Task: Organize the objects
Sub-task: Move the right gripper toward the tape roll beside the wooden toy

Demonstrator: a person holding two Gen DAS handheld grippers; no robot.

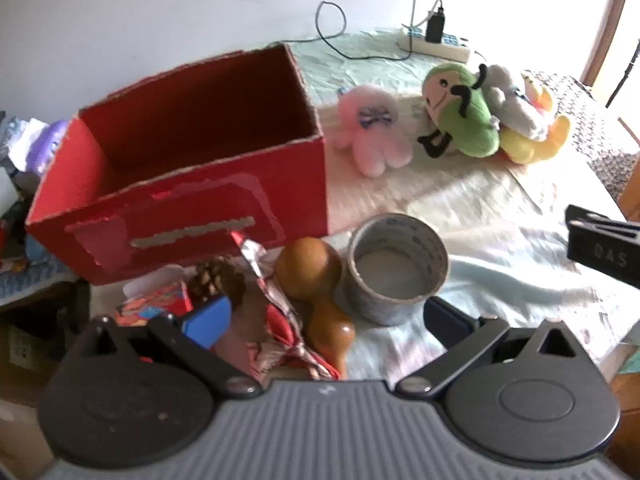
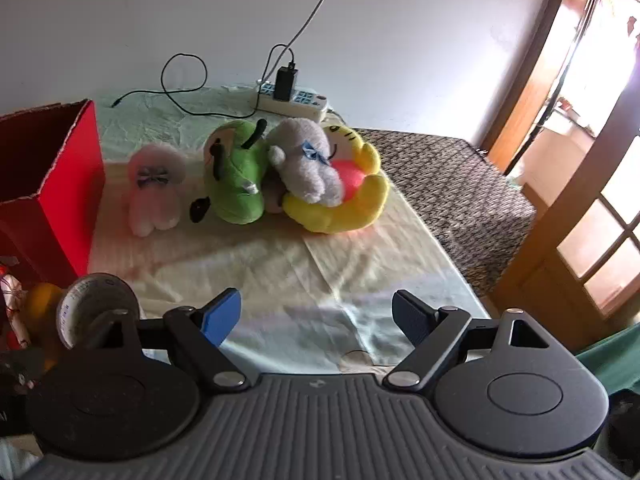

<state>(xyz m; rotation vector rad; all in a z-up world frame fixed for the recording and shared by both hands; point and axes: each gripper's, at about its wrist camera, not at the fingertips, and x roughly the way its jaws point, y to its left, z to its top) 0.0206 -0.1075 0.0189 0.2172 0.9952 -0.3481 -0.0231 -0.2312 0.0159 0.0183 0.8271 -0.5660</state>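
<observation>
Pale wrinkled sheet covers the table against a white wall; red box left, plush toys beside it. Left gripper and right gripper both spread, holding nothing.

A: Plain white wall behind. Bench covered in pale wrinkled cloth, far right corner in dark patterned fabric.

B: Lighting?

A: Strong daylight from right, blown out. Wooden door with glass panes there, brown frame.

B: Anything on the wall side?

A: White power strip at bench's back edge, black charger plugged in, cables trailing up wall and across cloth.
</observation>
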